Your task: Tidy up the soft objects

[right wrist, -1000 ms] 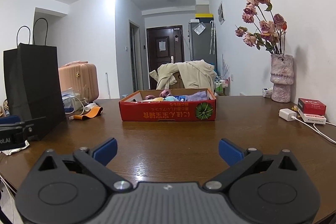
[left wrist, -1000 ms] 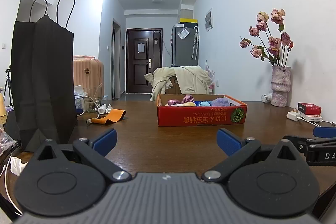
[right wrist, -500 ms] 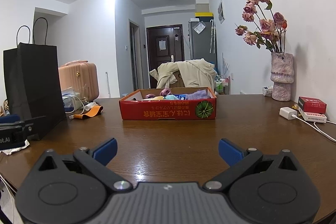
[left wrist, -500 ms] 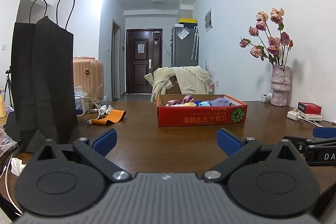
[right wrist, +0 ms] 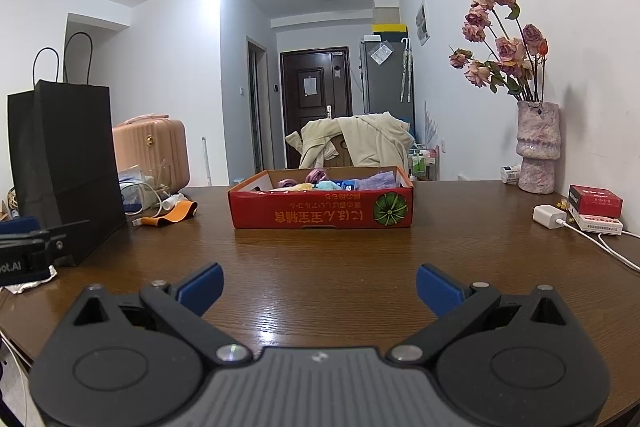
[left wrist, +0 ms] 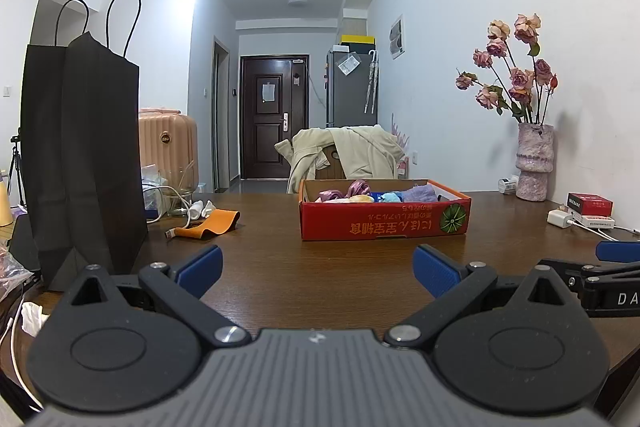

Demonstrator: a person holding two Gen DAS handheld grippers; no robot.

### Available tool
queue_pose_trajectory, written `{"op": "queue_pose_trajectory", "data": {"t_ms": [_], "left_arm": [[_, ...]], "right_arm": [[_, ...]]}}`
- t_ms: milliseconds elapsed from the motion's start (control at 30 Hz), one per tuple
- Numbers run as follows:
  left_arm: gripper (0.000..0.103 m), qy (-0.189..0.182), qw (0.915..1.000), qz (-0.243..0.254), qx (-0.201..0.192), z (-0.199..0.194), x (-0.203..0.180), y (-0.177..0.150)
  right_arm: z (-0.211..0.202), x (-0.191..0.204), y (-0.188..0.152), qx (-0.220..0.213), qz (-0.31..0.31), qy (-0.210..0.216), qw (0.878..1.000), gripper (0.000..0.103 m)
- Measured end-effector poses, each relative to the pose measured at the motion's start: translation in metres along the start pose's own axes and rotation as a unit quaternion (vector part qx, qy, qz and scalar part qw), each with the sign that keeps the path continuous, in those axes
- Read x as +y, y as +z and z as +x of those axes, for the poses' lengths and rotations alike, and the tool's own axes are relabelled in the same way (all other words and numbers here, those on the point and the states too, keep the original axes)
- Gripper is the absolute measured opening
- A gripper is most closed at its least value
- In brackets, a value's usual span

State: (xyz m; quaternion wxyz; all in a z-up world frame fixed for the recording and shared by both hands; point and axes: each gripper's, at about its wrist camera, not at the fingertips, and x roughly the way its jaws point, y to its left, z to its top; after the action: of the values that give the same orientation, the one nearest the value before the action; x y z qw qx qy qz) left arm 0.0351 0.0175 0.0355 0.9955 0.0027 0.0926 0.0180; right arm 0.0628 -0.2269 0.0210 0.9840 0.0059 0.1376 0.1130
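On dark brown wooden table (right wrist: 328,267), far centre, shallow red cardboard box (right wrist: 322,215) holding pastel soft cloth items (left wrist: 372,193), near side, left gripper (left wrist: 318,265) and right gripper (right wrist: 320,285), jaws spread wide, empty, tall black paper bag (left wrist: 86,163) at left.

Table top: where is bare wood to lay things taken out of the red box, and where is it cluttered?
The widest bare wood runs from the red box toward both open grippers, left gripper and right gripper. More lies between the box and the charger. Crowded: the left side around the black bag, cables and orange strap, and the right edge by the vase.
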Motion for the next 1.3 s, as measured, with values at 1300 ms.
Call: {"op": "queue_pose_trajectory", "data": {"t_ms": [1300], "left_arm": [[0.103,-0.004,0.9997,0.009,-0.022,-0.0057,0.0032,0.0060]], "right_arm": [[-0.0066,-0.0027,0.0053,-0.023,-0.009,0.001,1.000,0.103]]}}
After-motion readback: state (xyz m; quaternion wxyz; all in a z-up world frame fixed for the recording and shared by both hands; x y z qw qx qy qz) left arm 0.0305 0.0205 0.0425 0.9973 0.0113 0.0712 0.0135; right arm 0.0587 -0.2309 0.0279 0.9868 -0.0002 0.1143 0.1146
